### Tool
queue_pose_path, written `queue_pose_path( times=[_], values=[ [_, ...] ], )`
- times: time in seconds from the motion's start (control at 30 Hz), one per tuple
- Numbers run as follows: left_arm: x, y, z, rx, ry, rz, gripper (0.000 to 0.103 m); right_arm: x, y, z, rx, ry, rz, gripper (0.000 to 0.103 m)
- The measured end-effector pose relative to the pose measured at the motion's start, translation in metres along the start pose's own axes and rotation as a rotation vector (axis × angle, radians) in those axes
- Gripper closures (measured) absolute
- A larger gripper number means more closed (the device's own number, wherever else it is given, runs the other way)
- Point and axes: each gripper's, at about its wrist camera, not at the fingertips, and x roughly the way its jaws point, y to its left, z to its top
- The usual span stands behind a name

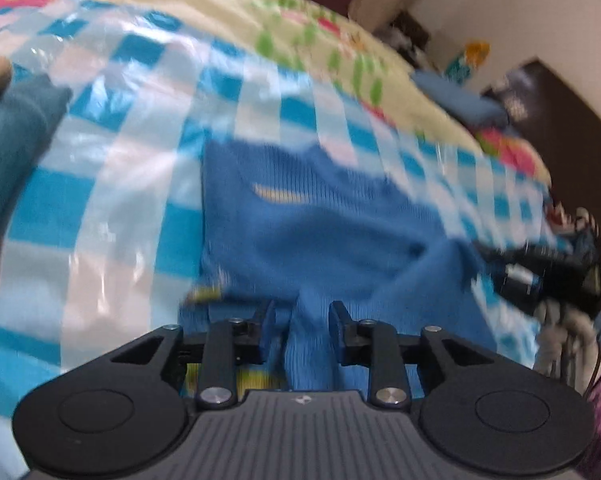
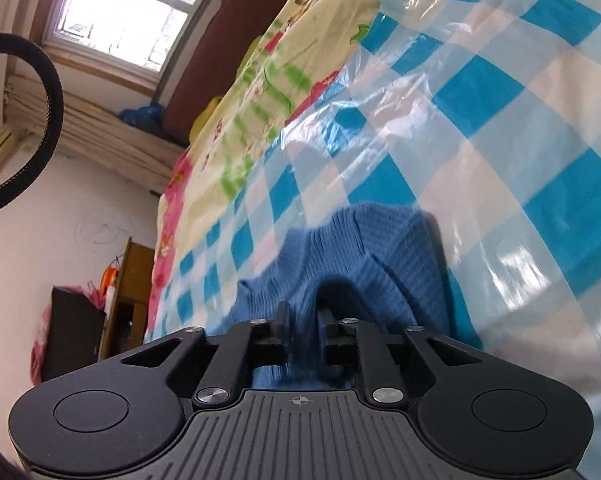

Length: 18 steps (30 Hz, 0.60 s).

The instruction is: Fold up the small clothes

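Blue knit garment [image 1: 320,216] lies on checked plastic sheet [image 1: 112,168] over bed [image 1: 228,4].

Daylit, motion-blurred, fisheye-warped edges

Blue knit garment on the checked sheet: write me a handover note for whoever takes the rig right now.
Left gripper: fingers apart, a ridge of the blue knit garment between them, not clearly pinched.
Right gripper: fingers apart too, with blurred knit between them; grip uncertain.
Garment lies on the blue-and-white checked plastic sheet over the floral bedcover; a teal garment sits at the left edge of the left wrist view.
Done: it looks partly doubled over. Left: confirm both fingers are clear, check and finish the fold.
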Motion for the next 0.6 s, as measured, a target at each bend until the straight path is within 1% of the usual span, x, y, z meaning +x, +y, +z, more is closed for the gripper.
queue_pose_path(
  times=[0.13, 0.17, 0.2, 0.23, 0.27, 0.3, 0.33, 0.37, 0.47, 0.53, 0.6],
  values=[
    [0.009, -0.011, -0.005, 0.056, 0.072, -0.003, 0.058, 0.000, 0.004, -0.008, -0.058, 0.030, -0.025, 0.086],
    [0.014, -0.013, -0.005, 0.069, 0.088, 0.002, 0.057, 0.000, 0.004, -0.008, -0.056, 0.033, -0.026, 0.086],
    [0.018, -0.015, -0.005, 0.078, 0.101, 0.018, 0.057, 0.000, 0.004, -0.009, -0.052, 0.036, -0.024, 0.086],
    [0.024, -0.017, -0.004, 0.091, 0.116, 0.051, 0.058, 0.000, 0.004, -0.009, -0.051, 0.038, -0.023, 0.086],
    [0.027, -0.019, -0.003, 0.099, 0.125, 0.076, 0.064, 0.000, 0.006, -0.009, -0.057, 0.038, -0.024, 0.086],
    [0.027, -0.020, -0.004, 0.103, 0.125, 0.077, 0.072, 0.000, 0.007, -0.008, -0.068, 0.038, -0.029, 0.086],
    [0.025, -0.021, -0.004, 0.098, 0.121, 0.063, 0.086, 0.000, 0.008, -0.008, -0.074, 0.039, -0.027, 0.086],
    [0.022, -0.022, -0.002, 0.093, 0.110, 0.050, 0.086, -0.001, 0.009, -0.007, -0.074, 0.043, -0.019, 0.087],
    [0.003, -0.025, 0.005, 0.085, 0.015, 0.010, 0.087, -0.005, 0.011, -0.002, -0.062, 0.023, 0.015, 0.094],
    [-0.004, -0.025, 0.015, 0.070, -0.032, -0.007, 0.088, -0.008, 0.011, 0.005, -0.025, -0.005, 0.050, 0.094],
    [-0.006, -0.021, 0.028, 0.049, -0.085, -0.007, 0.088, -0.008, 0.011, 0.015, 0.006, -0.043, 0.069, 0.095]
  ],
)
